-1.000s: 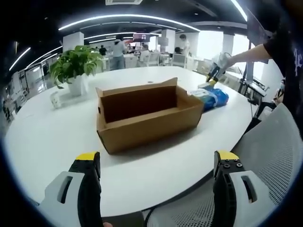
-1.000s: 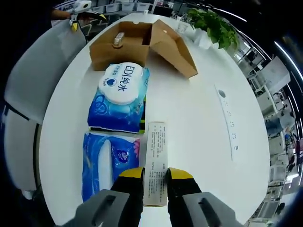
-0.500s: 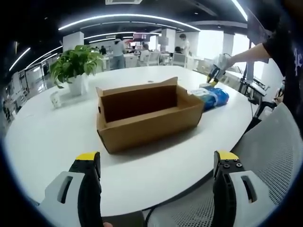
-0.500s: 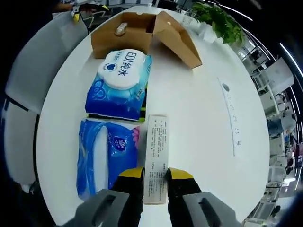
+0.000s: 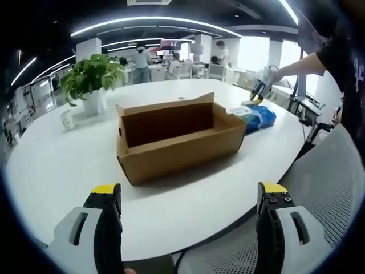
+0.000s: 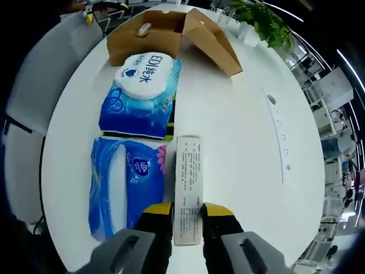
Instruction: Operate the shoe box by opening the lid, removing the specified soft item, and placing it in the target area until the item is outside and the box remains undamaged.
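in the left gripper view the left gripper hangs at the bottom of the frame with its jaws released and wide apart, holding nothing, above the near edge of the white round worktop. the cardboard shoe box sits in the middle of the frame, lid folded back and interior showing. to its right, touching or just beside it, lie blue wipe packs. in the upper right the right gripper is held by a person's hand over those packs. a potted plant stands in the upper left

in the right gripper view the right gripper at the bottom centre has its jaws clenched on a long white printed carton, which lies flat on the worktop. just left of the carton lies a blue soft pack; above it, a larger blue wet wipe pack with a white lid. the open shoe box is at the top, a small item inside, too small to tell. the plant is in the upper right
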A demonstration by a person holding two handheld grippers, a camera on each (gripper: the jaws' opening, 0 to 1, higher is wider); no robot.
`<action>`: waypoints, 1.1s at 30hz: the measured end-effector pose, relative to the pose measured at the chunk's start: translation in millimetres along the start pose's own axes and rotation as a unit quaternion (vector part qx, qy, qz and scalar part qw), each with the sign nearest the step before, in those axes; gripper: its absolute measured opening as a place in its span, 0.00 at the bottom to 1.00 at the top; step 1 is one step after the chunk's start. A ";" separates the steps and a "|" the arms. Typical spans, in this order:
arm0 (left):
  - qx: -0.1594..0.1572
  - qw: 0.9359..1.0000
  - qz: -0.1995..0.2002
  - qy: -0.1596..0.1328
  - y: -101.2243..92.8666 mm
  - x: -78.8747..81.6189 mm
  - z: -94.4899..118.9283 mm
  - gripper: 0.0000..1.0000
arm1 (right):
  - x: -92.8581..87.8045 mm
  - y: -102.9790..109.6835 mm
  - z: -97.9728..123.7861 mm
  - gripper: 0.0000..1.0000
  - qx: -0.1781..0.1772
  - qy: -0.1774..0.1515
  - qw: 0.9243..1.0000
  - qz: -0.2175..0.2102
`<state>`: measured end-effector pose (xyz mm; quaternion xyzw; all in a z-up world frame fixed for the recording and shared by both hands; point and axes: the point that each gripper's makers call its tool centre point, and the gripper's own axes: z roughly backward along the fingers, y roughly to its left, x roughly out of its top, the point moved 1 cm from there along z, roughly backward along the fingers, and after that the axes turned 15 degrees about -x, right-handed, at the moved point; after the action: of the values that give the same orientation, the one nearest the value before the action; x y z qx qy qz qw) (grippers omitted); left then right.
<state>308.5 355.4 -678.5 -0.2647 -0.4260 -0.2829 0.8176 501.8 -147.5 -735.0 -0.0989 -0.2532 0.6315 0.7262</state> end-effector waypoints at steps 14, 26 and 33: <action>0.000 1.000 0.002 0.000 -0.6 0.1 -0.2 0.98 | -0.4 -2.9 -3.7 0.16 -0.006 0.005 1.000 0.000; 0.000 1.000 0.003 -0.001 0.3 0.2 -0.2 0.98 | -0.4 -5.1 -5.9 0.17 -0.008 0.006 1.000 0.008; 0.001 1.000 0.003 -0.002 0.3 0.2 0.1 0.98 | -2.2 -6.6 -5.3 0.18 -0.013 0.009 1.000 0.001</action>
<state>308.7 355.6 -678.4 -0.2654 -0.4271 -0.2799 0.8178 509.9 -150.0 -737.0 -0.1145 -0.2547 0.6281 0.7263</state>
